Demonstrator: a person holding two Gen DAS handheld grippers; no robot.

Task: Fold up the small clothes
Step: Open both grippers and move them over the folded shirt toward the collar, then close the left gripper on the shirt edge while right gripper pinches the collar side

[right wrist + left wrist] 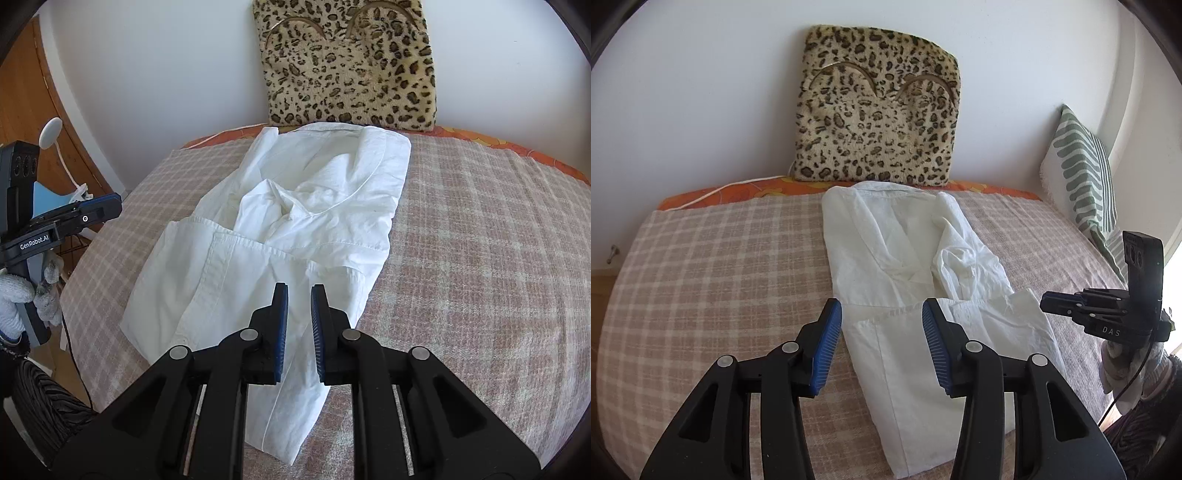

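Left gripper (pixel 882 314), at lower centre of its frame, has its jaws spread wide and empty above the white shirt (pixel 905 258). Right gripper (pixel 299 295) is narrowly parted, empty. The shirt's long axis runs from the leopard cushion (pixel 877 107) toward the cameras, its near hem hidden behind the fingers, on the checked blanket (pixel 713 266).

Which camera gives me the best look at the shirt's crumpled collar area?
The right wrist view: the white shirt fills its middle, and the crumpled collar folds show closely from above. The left wrist view shows the same shirt farther off, its near part partly behind the left claw.
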